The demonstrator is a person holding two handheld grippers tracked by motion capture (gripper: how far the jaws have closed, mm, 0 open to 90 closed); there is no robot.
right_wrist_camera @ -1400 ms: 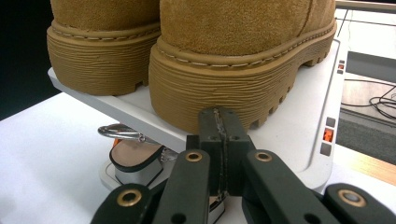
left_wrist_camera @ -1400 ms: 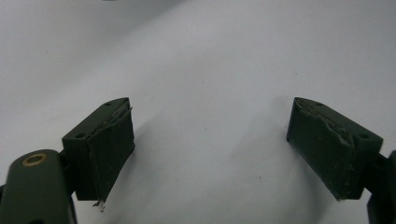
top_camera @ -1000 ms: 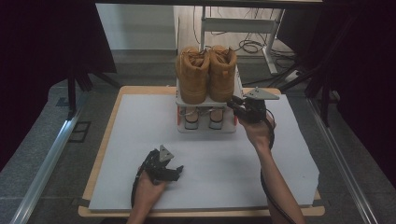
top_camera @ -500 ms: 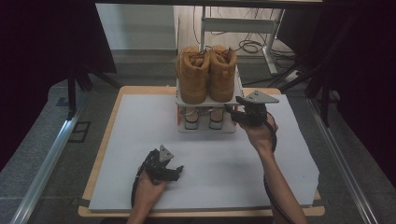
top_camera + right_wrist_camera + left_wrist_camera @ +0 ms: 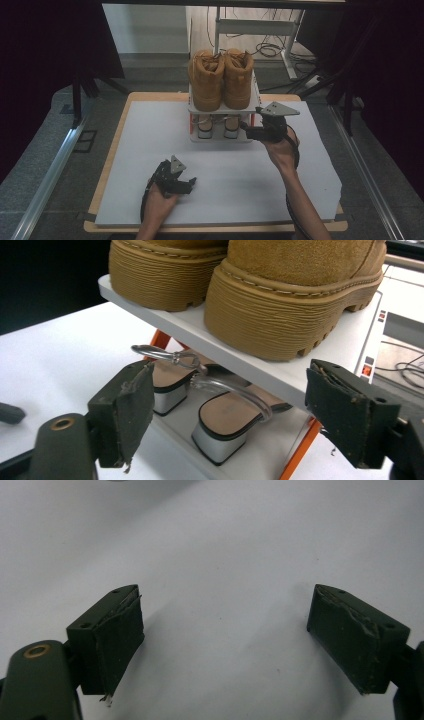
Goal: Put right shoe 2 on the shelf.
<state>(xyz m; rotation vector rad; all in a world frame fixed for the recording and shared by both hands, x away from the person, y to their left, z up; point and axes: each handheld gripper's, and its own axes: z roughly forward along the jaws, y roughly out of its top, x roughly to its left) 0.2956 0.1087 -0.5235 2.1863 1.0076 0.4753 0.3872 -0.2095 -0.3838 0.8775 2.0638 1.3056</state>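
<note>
Silver-heeled clear-strap sandals (image 5: 220, 425): stored on the lower tier of the small white two-tier rack (image 5: 256, 97), beneath tan suede boots (image 5: 221, 76).
Right gripper (image 5: 254, 131): held spread wide, empty, just beside the rack, heels facing it.
Left gripper (image 5: 186, 183): parted, empty, well away from the rack.

Each gripper was black, the right gripper (image 5: 248, 131) topped by a grey three-cornered plate (image 5: 278, 109) and the left gripper (image 5: 190, 183) by a smaller one. The pads (image 5: 127, 412) were dark, worn and frayed at the edges, with small screw holes. A brass-coloured ring (image 5: 37, 651) sat in the left jaw's arm, and the forearms were bare of sleeves.
</note>
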